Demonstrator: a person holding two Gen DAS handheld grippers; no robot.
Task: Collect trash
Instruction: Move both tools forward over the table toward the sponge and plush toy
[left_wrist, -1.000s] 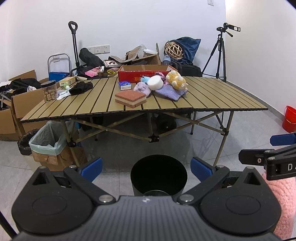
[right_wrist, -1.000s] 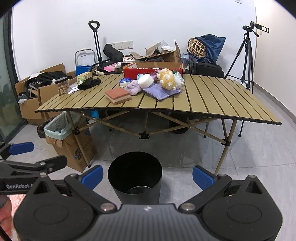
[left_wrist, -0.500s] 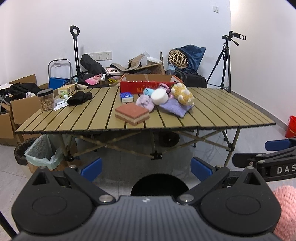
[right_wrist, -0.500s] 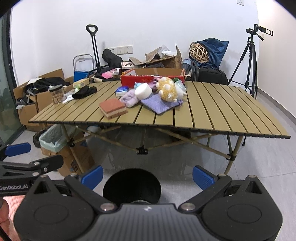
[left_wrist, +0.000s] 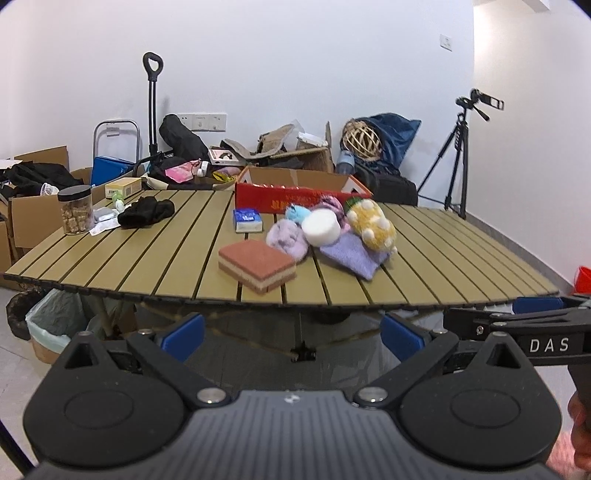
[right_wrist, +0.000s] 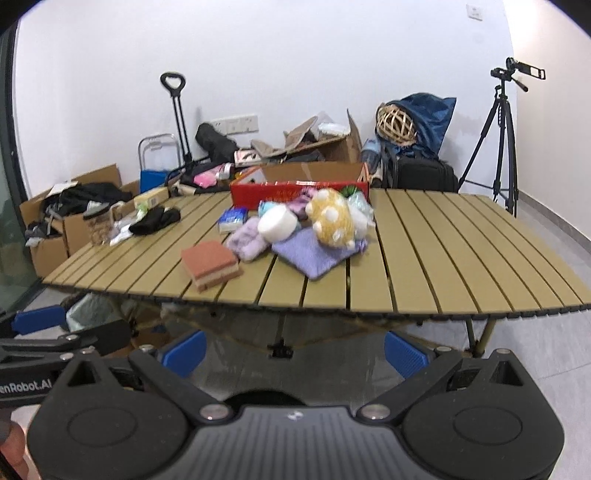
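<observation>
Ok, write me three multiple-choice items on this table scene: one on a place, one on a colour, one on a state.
1. Where does the layered sponge block lie on the slatted table?
A. Near the front edge
B. Inside the red box
C. On the floor

2. What colour is the spotted plush toy?
A. Black
B. Yellow
C. Blue

3. How does the left hand-held gripper stand?
A. Shut on a cloth
B. Shut on a jar
C. Open, holding nothing

Answers: 1 A, it sits a little in from the table's near edge, in front of the pile. 2 B, yellow with white spots. 3 C, its blue pads stand far apart with only floor between them.
</observation>
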